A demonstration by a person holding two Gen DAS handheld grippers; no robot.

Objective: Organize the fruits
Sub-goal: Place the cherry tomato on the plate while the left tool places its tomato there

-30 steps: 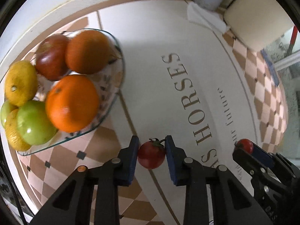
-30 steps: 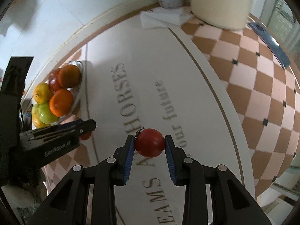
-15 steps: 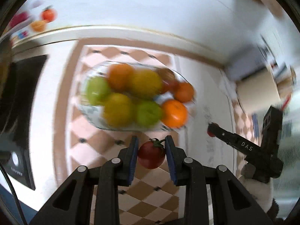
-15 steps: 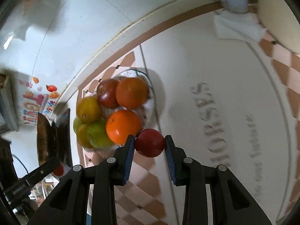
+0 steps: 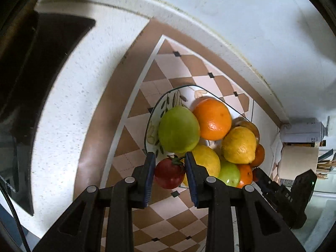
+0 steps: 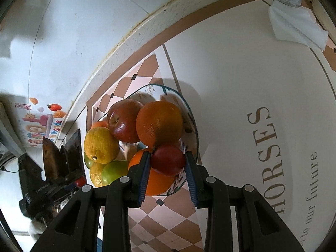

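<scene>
here both grippers sit above one patterned fruit bowl on the checkered tablecloth. the left gripper is clamped on a small red tomato with a green stem, its blue pads pressing either side, held at the near rim of the bowl just in front of a green apple and a lemon. the right gripper is closed the same way on a second red tomato, which hangs over the bowl's edge, right above one orange and close under a bigger orange. the bowl already carries a red apple, more lemons and green apples. in the right wrist view the left gripper shows dimly at the far left. a white paper napkin lies well away on the cloth.
</scene>
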